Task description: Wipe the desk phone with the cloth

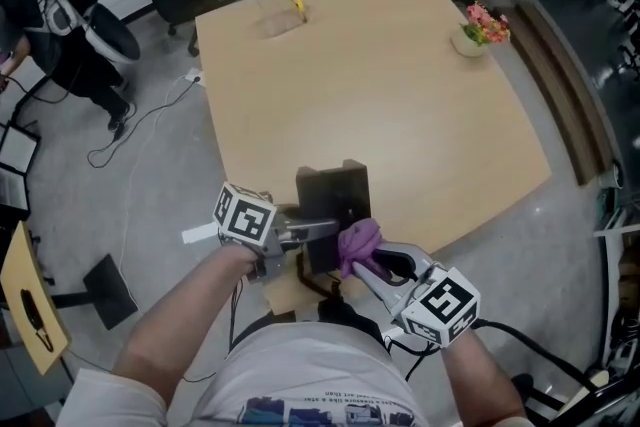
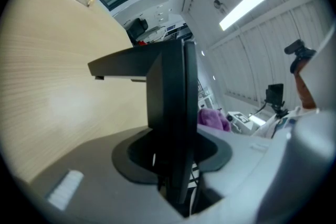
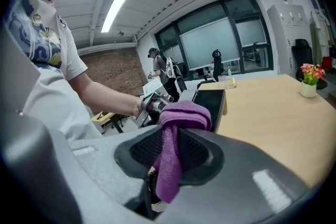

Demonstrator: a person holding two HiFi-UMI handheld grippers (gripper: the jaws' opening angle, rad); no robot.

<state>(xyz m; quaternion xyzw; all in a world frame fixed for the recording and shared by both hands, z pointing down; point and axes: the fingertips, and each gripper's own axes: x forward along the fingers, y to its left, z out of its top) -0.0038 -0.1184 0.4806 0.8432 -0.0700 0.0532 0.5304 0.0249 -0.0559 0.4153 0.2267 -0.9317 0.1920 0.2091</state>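
Tabletop (image 1: 400, 95): left tongs (image 1: 322, 231) clamp phone (image 1: 335, 190), right tongs (image 1: 374, 261) cloth (image 1: 357, 239).

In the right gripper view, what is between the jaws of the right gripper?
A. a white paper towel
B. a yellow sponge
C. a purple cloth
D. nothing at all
C: the right gripper has its jaws closed on the purple cloth, which bunches up over the tips, close to the black desk phone.
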